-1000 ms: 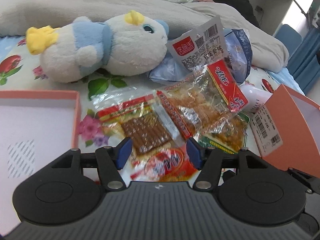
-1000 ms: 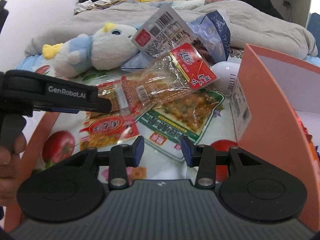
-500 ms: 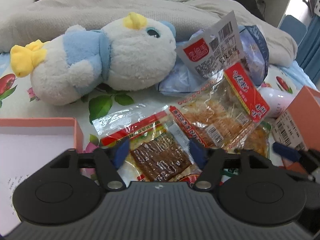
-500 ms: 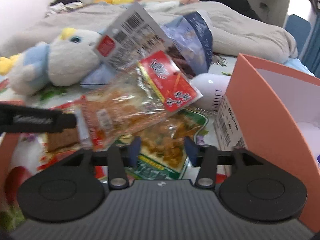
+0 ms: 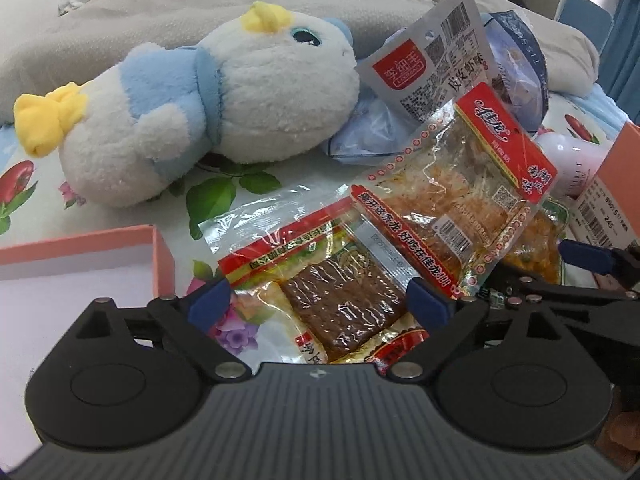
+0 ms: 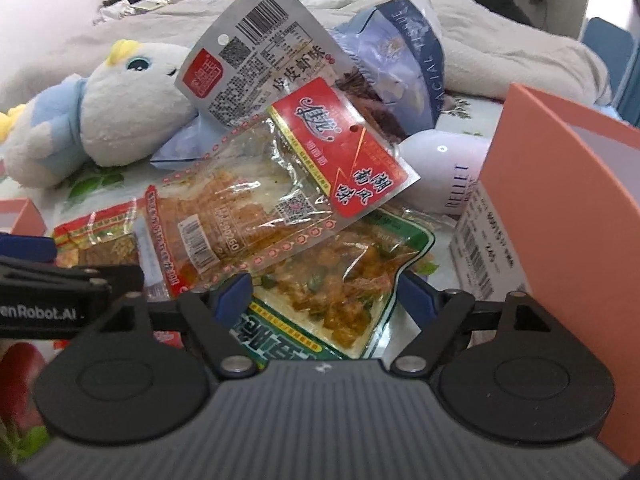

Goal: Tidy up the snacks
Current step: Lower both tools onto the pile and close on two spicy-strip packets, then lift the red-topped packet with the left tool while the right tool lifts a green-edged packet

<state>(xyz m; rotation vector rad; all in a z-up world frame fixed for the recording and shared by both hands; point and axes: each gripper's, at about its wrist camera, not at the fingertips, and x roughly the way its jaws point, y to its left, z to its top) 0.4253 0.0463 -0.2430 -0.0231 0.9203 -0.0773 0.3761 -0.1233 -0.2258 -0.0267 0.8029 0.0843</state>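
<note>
Several snack packets lie heaped on a flowered bedsheet. My left gripper [image 5: 318, 306] hovers over a clear packet of brown tofu slabs [image 5: 340, 300], its jaws opening and its pads clear of the packet. My right gripper [image 6: 326, 290] hovers over a green-edged packet of orange pickles [image 6: 340, 276], jaws opening too, nothing pressed. Above both lies a red-labelled packet [image 5: 452, 200] [image 6: 280, 184], and a grey packet [image 5: 432, 60] [image 6: 256, 60] leans up behind it. The left gripper's arm [image 6: 52, 292] shows at the left of the right wrist view.
A white and blue plush toy [image 5: 192, 116] lies at the back left. A pink box [image 5: 80, 264] sits left and another pink box [image 6: 568, 208] stands right. A blue tissue pack [image 6: 404, 60] and a white bottle [image 6: 444, 168] lie behind the snacks, a grey blanket [image 5: 160, 16] beyond.
Both grippers have moved forward and down toward the snack pile and their jaws have spread wider. The snacks have not moved.
</note>
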